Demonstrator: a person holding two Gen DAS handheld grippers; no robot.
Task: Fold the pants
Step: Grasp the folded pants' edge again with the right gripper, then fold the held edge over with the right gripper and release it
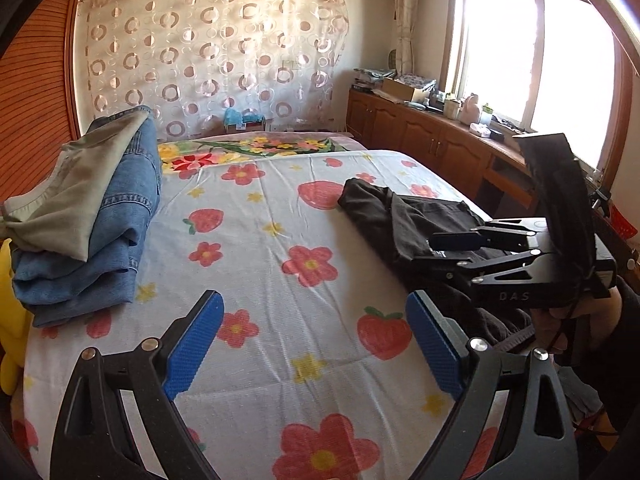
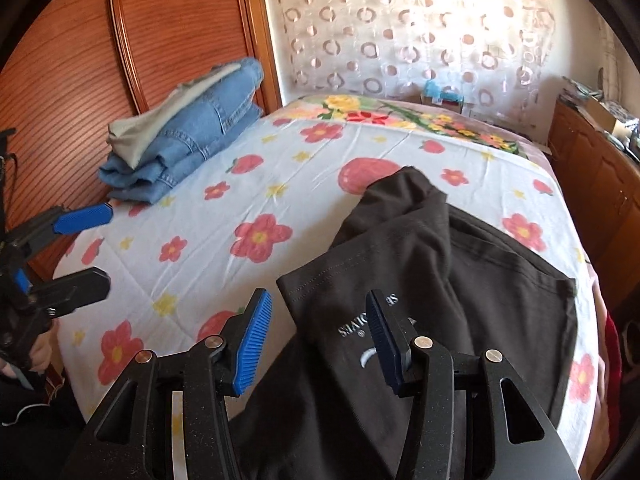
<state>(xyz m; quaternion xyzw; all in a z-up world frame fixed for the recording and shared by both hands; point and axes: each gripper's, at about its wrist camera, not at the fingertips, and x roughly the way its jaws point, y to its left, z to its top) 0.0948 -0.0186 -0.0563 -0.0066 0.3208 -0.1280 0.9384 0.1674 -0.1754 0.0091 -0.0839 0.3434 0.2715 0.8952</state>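
Observation:
Black pants [image 2: 448, 264] lie crumpled on the right side of the bed, with white lettering near the front; they also show in the left wrist view [image 1: 404, 216]. My right gripper [image 2: 318, 338] is open, its blue pads straddling the near edge of the pants just above the cloth. It shows from the side in the left wrist view [image 1: 456, 246]. My left gripper [image 1: 314, 344] is open and empty over the bare flowered sheet, left of the pants. It shows in the right wrist view [image 2: 92, 244].
A stack of folded jeans with a grey-green garment on top [image 1: 84, 216] sits at the bed's left side by the wooden headboard [image 2: 80, 60]. The flowered sheet [image 1: 280, 240] covers the bed. A wooden cabinet [image 1: 420, 136] with clutter runs along the right wall under the window.

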